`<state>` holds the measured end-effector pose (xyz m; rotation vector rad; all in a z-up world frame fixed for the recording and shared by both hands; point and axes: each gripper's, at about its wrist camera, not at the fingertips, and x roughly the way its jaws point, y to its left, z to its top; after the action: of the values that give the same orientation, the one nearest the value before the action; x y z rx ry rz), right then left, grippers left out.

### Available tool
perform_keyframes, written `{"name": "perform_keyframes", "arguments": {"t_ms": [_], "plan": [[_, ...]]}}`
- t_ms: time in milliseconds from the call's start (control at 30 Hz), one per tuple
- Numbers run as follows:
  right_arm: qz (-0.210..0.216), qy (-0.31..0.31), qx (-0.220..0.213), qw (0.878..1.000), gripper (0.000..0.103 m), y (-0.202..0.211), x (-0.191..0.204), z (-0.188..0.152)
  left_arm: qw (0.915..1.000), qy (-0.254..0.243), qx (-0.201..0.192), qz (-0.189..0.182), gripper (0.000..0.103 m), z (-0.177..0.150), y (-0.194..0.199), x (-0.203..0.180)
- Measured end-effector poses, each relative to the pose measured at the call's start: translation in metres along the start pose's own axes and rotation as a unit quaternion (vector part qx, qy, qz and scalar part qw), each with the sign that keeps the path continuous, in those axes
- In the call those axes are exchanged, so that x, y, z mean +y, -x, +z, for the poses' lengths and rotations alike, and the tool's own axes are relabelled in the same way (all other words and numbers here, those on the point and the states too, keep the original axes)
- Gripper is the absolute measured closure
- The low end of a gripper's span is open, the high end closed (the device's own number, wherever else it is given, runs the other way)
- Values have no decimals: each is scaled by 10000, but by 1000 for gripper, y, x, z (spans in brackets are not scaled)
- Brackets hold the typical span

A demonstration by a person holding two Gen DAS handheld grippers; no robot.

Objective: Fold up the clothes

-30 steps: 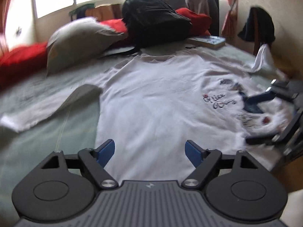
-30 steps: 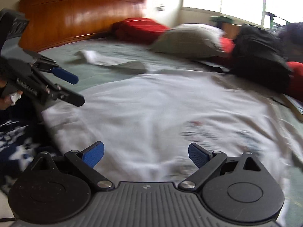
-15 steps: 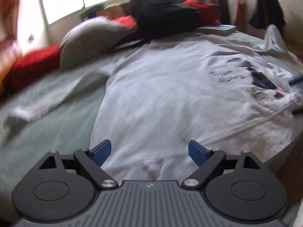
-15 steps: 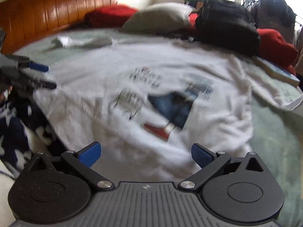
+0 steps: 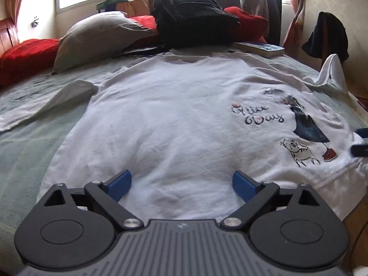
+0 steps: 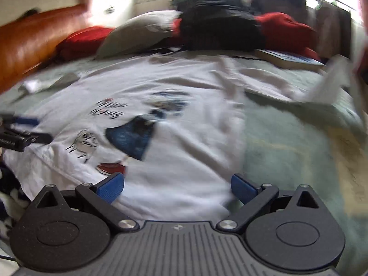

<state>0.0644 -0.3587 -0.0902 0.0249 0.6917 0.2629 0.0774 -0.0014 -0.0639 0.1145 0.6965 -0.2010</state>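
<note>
Both grippers wide, nothing gripped: left gripper [image 5: 181, 184] jaws opening over the bottom hem, right gripper [image 6: 177, 187] at the hem's right corner. White shirt [image 5: 174, 115] lies flat on the bed [image 5: 27, 142], long axis running away toward the collar, so each hand is nearest its own hem corner imo.

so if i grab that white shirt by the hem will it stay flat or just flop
The white shirt will probably flop: it already wrinkles and drapes over the bed. It looks light and thin, so pushing would likely bunch it, not slide it.

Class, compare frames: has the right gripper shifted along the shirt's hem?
Yes. The right gripper has moved rightward along the white shirt; the printed figure now sits left of its fingers.
</note>
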Motion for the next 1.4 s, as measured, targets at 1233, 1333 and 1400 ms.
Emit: {"name": "perform_keyframes", "arguments": {"t_ms": [1233, 1333, 1400], "plan": [[784, 159, -440, 9958, 0, 42, 31, 36, 9975, -420, -377, 434, 8, -3, 29, -39], [658, 856, -415, 9933, 0, 10, 63, 49, 9976, -229, -389, 527, 8, -2, 30, -28], [656, 1141, -276, 9909, 0, -17, 79, 55, 9976, -123, -385, 564, 8, -3, 30, -21]]}}
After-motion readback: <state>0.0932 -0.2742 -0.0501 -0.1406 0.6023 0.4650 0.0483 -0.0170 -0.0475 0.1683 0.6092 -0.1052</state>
